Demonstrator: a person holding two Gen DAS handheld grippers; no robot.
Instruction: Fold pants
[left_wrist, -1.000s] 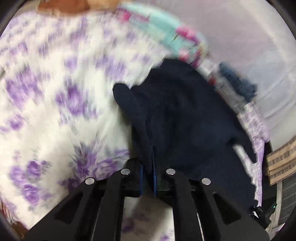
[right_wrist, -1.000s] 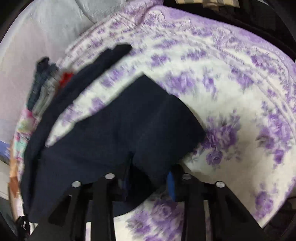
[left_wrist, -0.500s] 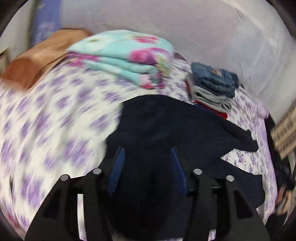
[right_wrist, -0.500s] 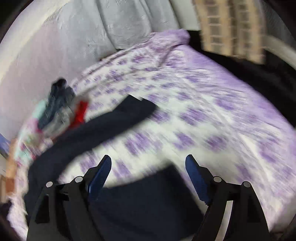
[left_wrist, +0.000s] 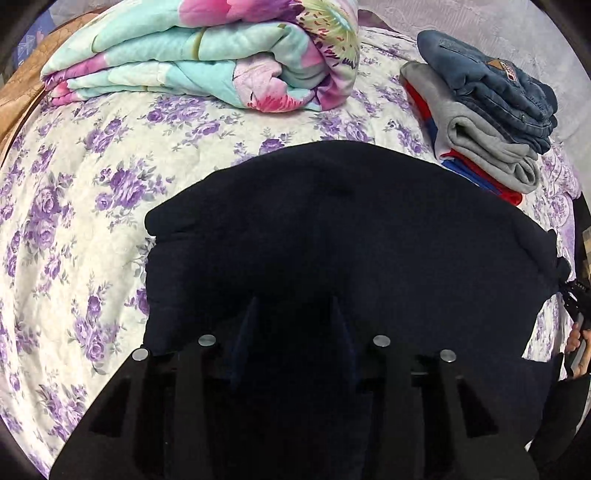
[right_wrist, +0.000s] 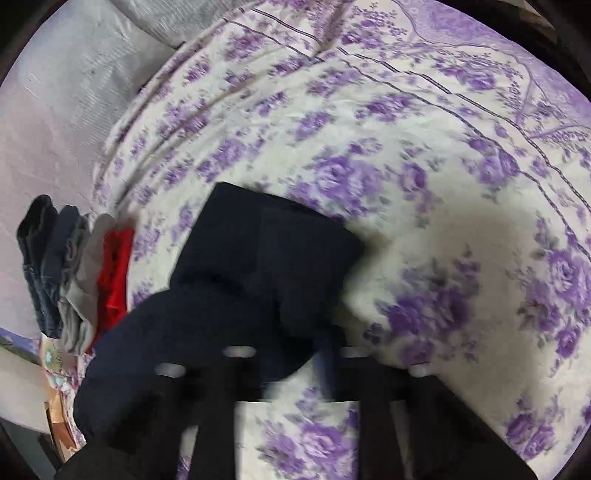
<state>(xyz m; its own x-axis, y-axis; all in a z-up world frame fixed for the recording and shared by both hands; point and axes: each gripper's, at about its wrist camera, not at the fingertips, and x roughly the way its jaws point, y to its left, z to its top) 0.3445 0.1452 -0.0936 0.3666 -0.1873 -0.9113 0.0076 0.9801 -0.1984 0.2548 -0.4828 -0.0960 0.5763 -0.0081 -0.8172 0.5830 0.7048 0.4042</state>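
**A:** What changed on your end?

**B:** The dark navy soft-knit pants (left_wrist: 343, 236) now lie on the floral purple-and-white bedsheet (left_wrist: 92, 192) as a broad doubled mound. A second ago my left claw (left_wrist: 291, 314) was pinched shut on a fold of them; half a second ago it had let go, and now its fingers stand apart over the cloth, gripping nothing. So I judge one fold is laid down and released.

**A:** And the right?

**B:** The right claw (right_wrist: 291, 354) was spread wide and clear of the fabric half a second ago. Now it is low at the leg end (right_wrist: 273, 243), but the picture is smeared; I cannot tell whether it has closed on the cloth.

**A:** What else is unclear?

**B:** The near part of the pants merges with the black claw body, so that hem is lost. Behind, toward the bed's far edge, sit a folded turquoise-and-pink floral quilt (left_wrist: 207, 59) and a stack of folded denim, grey and red clothes (left_wrist: 487, 110).
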